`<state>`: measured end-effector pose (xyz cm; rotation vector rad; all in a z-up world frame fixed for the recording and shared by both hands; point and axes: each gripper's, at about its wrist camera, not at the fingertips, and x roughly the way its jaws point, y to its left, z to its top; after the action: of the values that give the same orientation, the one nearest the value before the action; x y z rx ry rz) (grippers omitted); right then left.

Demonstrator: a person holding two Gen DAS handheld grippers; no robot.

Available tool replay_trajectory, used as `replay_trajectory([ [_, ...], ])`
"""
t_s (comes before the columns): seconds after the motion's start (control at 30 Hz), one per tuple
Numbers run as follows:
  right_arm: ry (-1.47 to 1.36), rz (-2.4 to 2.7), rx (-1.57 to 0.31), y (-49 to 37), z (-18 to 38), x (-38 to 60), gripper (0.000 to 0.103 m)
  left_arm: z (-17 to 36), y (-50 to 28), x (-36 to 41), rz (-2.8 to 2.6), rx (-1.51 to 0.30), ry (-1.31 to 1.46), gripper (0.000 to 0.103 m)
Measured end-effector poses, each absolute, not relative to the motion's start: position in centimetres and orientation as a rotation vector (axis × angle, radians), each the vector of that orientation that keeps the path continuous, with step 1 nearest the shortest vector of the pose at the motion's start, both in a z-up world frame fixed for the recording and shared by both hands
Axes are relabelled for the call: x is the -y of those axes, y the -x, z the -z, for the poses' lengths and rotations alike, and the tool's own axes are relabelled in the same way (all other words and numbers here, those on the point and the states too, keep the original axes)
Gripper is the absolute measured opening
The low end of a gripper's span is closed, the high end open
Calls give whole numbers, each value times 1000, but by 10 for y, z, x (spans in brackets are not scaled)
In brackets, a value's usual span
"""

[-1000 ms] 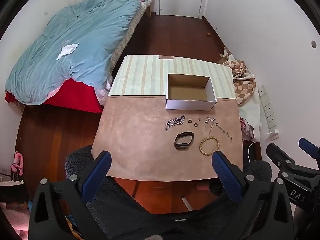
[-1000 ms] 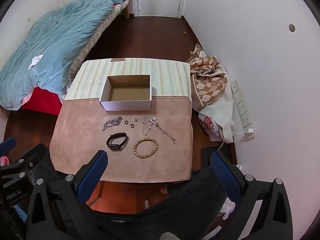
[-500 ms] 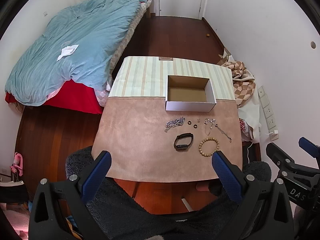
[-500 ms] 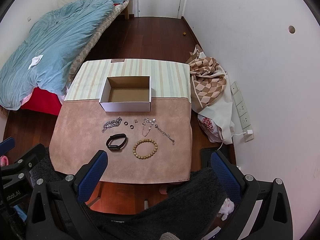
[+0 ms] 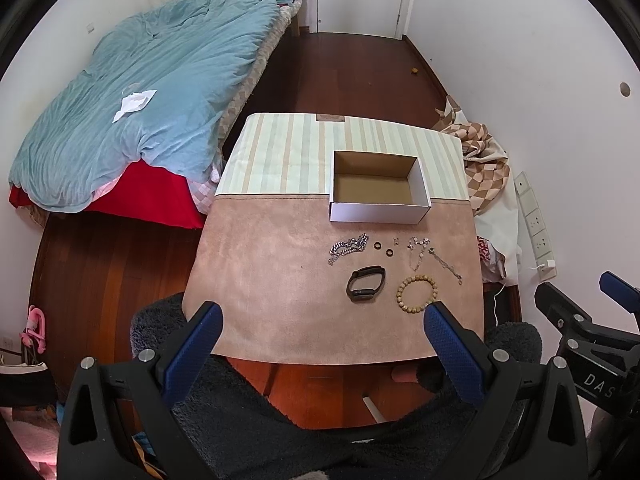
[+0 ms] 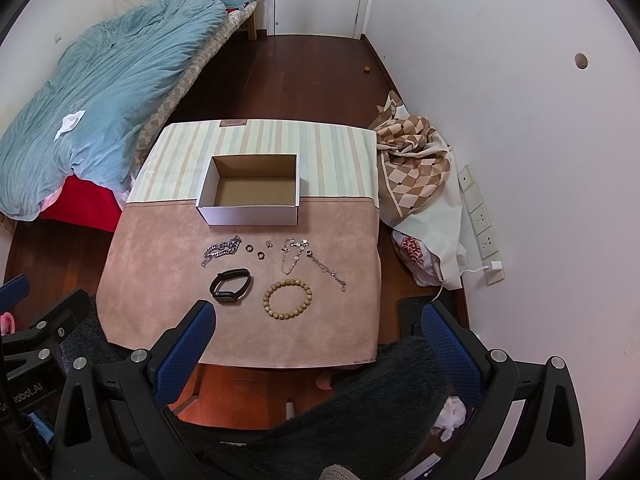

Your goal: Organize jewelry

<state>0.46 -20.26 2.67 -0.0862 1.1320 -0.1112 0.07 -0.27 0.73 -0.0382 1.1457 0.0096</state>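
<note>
Jaws: both pairs spread wide and empty; left gripper (image 5: 323,322) and right gripper (image 6: 318,322) hovering above the near edge of the table (image 6: 160,272), touching nothing.

Jewelry: laid out on the tan half of the cloth, between the near edge and the open cardboard box (image 6: 250,196); box empty, nothing stowed yet.

Nearest pieces: wooden bead bracelet (image 6: 287,294) and black band (image 6: 231,280), side by side, closest to the grippers.

Clock bearing, right view: bead bracelet at about 12 o'clock from the jaw gap, black band at about 11.

Clock bearing, left view: bead bracelet (image 5: 417,293) at about 2 o'clock, beside the right-hand pad; black band (image 5: 366,283) at about 1.

Long axis: black band slanted, running from near-left up to far-right; bead bracelet a round loop lying flat, no preferred axis.

Farther row: silver chain bracelet (image 6: 221,250) at 10 o'clock, two small rings (image 6: 255,251), thin chains (image 6: 308,258) at 1 o'clock, all just before the box.

Nearer hand: likely the right for the bead bracelet, squarely in line; the left better placed for the band and silver chain.

Destination: box at 12 o'clock beyond the row.
</note>
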Motion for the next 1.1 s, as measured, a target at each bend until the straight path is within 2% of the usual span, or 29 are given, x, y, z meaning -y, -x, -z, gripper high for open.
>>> replay_trajectory([
  [1.1, 101, 124, -1124, -6, -32, 204, 103, -5, -1, 2, 1, -1146, 51, 103],
])
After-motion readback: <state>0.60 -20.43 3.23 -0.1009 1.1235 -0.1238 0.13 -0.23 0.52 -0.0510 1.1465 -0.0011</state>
